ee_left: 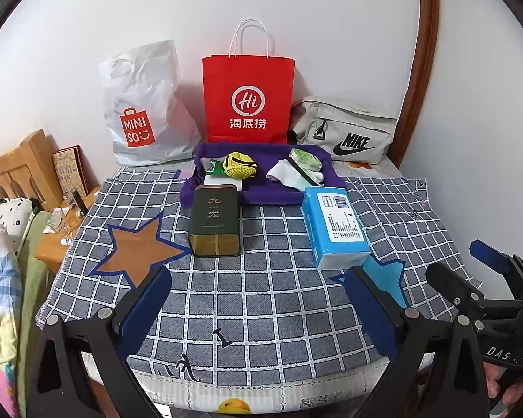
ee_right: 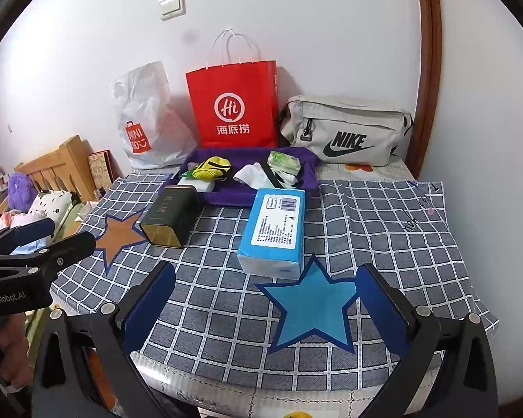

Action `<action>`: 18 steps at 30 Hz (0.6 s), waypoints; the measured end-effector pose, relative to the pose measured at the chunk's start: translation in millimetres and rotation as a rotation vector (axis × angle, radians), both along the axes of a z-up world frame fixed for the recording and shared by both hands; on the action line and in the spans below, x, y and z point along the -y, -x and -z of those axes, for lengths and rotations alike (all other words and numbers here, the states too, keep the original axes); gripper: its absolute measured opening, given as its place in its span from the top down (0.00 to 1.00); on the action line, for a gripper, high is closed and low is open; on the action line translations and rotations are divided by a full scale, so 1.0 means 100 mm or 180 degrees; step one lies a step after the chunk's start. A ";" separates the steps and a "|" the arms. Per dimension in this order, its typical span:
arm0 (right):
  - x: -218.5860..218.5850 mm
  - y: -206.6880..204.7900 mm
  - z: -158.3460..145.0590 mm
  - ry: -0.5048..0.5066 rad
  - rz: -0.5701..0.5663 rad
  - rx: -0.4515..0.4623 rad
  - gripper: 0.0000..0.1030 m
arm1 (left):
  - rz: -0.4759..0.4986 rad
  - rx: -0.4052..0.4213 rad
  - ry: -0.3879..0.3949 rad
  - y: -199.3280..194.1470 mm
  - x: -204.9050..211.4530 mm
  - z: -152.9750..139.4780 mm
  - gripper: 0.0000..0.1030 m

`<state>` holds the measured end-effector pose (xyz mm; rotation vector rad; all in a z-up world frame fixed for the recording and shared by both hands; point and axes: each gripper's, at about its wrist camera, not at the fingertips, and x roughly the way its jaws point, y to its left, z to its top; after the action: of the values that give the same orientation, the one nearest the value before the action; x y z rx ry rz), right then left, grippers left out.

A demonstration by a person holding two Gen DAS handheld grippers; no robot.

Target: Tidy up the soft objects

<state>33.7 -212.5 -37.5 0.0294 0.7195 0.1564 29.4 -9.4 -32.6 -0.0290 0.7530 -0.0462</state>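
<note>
A purple fabric tray [ee_left: 272,198] [ee_right: 226,198] sits at the back of the checked tablecloth. In it lie a yellow mesh pouch [ee_left: 240,166] [ee_right: 211,169], a white sock [ee_left: 281,174] [ee_right: 252,174], a green-and-white packet [ee_left: 305,159] [ee_right: 282,163] and a white box [ee_left: 223,180]. In front of the tray lie a dark green tin [ee_left: 214,223] [ee_right: 167,217] and a blue tissue pack [ee_left: 334,226] [ee_right: 275,233]. My left gripper [ee_left: 261,310] [ee_right: 71,233] hovers open over the near table edge. My right gripper [ee_right: 265,299] [ee_left: 453,259] is open beside it, above the blue star [ee_right: 313,310].
Against the wall stand a white Miniso plastic bag [ee_left: 143,115], a red paper bag [ee_left: 247,97] and a grey Nike bag [ee_left: 348,132]. An orange star [ee_left: 139,247] marks the cloth at left. A wooden headboard [ee_left: 17,170], nightstand and bedding lie left; a door frame [ee_left: 425,52] is right.
</note>
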 end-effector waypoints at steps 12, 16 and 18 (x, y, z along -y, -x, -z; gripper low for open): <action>-0.04 0.07 -0.07 -0.0019 -0.0045 0.0054 0.01 | 0.0013 0.0009 -0.0005 0.03 0.01 -0.03 0.02; -0.04 0.07 -0.07 -0.0023 -0.0051 0.0060 0.01 | 0.0009 0.0011 0.0012 0.04 0.01 -0.04 0.02; -0.04 0.07 -0.08 -0.0022 -0.0051 0.0064 0.01 | 0.0008 0.0012 0.0011 0.04 0.01 -0.04 0.02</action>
<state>26.4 -208.4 -29.8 0.0287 0.6993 0.1742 25.6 -10.2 -28.4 -0.0314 0.7491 -0.0499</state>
